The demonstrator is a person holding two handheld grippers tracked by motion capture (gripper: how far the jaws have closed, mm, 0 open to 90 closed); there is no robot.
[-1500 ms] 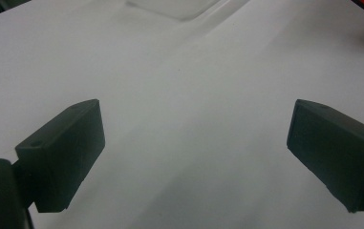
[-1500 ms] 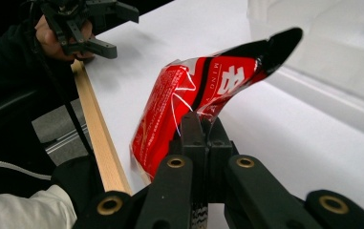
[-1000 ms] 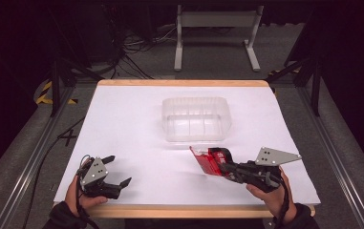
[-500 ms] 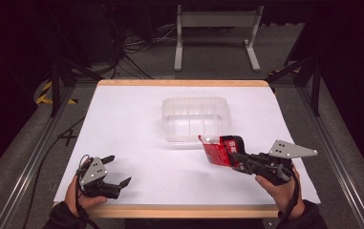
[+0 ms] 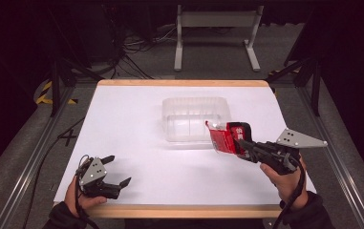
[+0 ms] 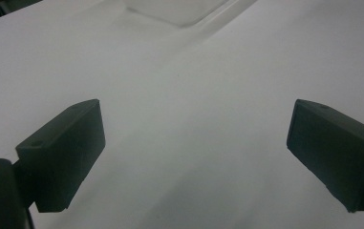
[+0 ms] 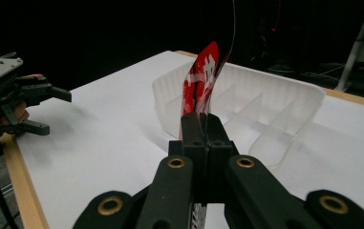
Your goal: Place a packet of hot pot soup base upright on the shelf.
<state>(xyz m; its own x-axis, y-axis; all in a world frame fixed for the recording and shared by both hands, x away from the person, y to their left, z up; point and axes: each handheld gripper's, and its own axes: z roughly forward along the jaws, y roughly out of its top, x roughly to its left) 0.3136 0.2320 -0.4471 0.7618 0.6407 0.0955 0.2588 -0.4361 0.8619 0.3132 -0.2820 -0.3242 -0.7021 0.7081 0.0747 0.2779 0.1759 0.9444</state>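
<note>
The right claw is clamped on one edge of a red packet, held just beside the clear tray (near its right corner). The thin film may flex and snag the tray's rim. The left claw stands open, empty, well apart from the tray.

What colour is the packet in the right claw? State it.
Red with white print, the packet shows best in the high view.

bright lit table, dark surroundings, soft close-up blur.
</note>
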